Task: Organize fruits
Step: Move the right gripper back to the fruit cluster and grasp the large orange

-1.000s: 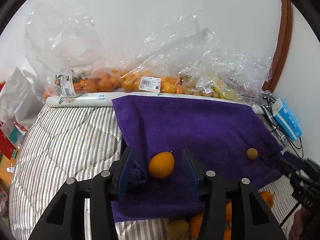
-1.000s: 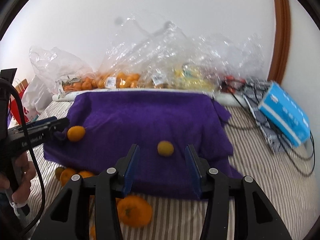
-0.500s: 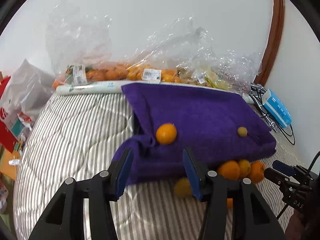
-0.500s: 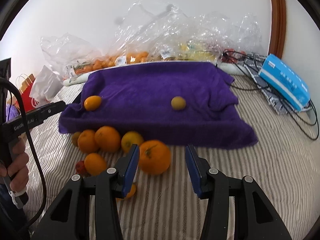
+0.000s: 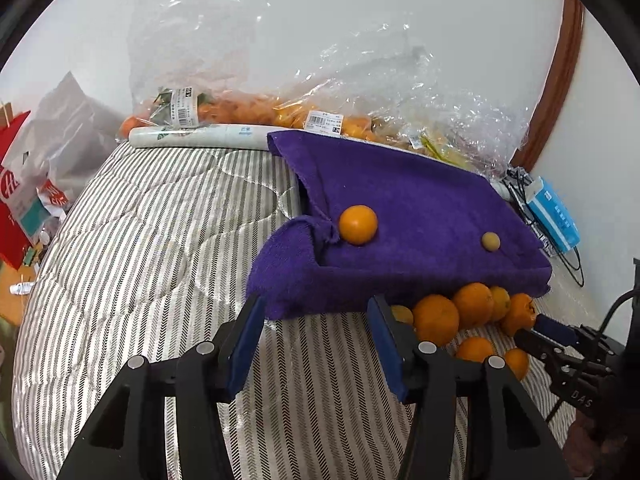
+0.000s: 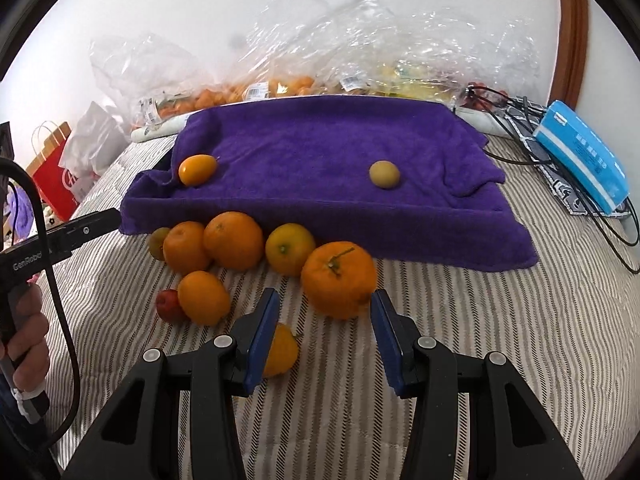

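Observation:
A purple towel lies over a raised base on the striped bed. On it rest an orange fruit and a small yellow-brown fruit. Several oranges are heaped on the quilt along the towel's front edge, with a small red fruit beside them. My left gripper is open and empty just short of the towel's front left corner. My right gripper is open, and a large stemmed orange sits right at its fingertips, not pressed. A small yellow-orange fruit lies partly under its left finger.
Clear plastic bags of oranges and a white roll line the wall behind the towel. A blue tissue box and black cables lie at the right. A red paper bag stands off the bed's left side. A hand holds the left gripper's handle.
Both grippers have drawn back from the towel toward the bed's near side. The heap of oranges in front of the towel has come into view. The orange on the towel now lies beyond the left jaws.

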